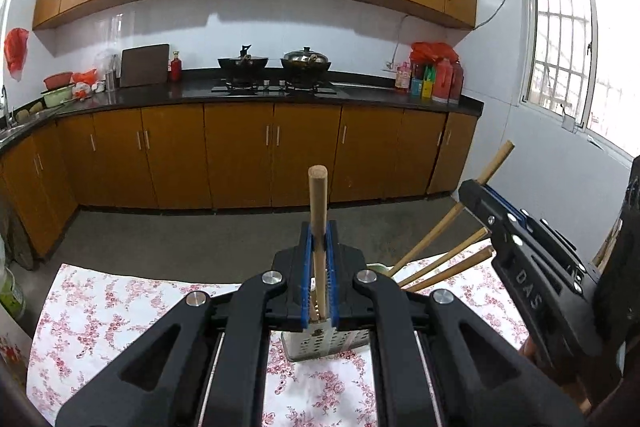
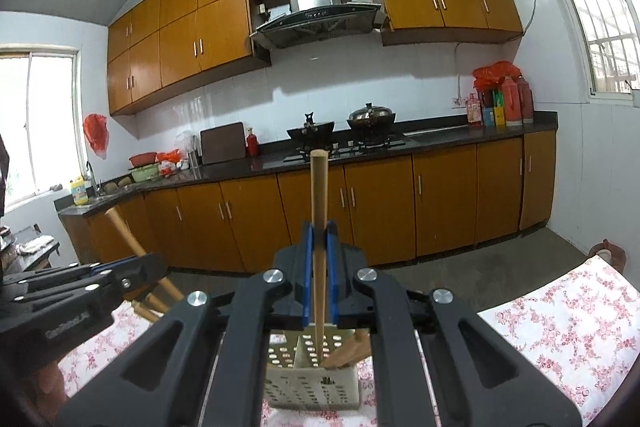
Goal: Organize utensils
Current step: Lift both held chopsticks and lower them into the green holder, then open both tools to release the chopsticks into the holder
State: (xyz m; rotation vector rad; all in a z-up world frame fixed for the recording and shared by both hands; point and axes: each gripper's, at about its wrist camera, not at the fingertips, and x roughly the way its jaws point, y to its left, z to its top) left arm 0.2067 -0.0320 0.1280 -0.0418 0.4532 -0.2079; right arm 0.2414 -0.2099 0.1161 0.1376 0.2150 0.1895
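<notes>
Two wooden handles were held clenched, one by the left gripper (image 1: 319,255) and one by the right gripper (image 2: 319,247), above the perforated holder (image 2: 312,383) at six o'clock; lowering and release were judged next.

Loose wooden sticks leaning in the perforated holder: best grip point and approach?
Take one wooden stick on its bare upper shaft, well above the perforated holder. They lean out towards the right gripper in the left wrist view, so come from that side, fingers closing across the thin round shaft.
</notes>
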